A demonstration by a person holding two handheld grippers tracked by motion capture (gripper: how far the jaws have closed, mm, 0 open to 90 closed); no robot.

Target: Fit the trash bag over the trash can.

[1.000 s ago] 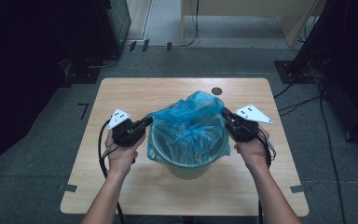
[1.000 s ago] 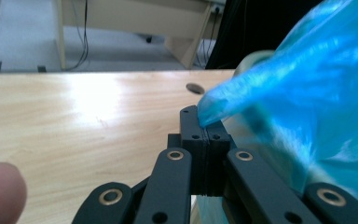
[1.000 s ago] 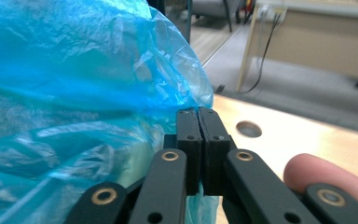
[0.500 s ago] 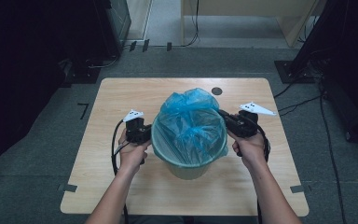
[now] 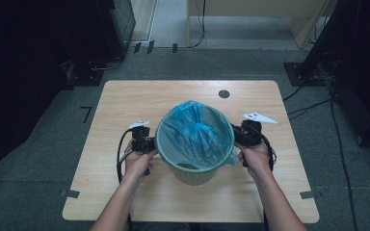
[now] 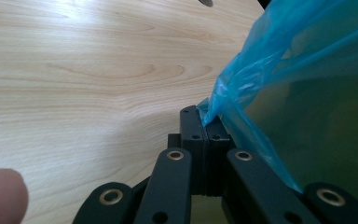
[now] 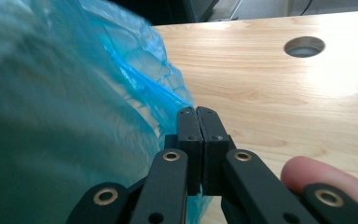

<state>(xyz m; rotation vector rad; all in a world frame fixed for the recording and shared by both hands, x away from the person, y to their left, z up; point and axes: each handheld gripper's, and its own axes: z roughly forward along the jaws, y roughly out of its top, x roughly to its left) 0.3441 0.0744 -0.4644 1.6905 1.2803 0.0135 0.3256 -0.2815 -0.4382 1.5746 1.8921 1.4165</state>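
Blue bag point(image 5: 195, 134) now pulled down over bin point(image 5: 192, 174).

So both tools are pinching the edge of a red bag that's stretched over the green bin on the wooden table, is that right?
Not quite: the bag is blue, not red, as the high view shows. The rest holds: the left tool and the right tool are each shut on the bag's edge, and it is stretched over the green bin on the wooden table.
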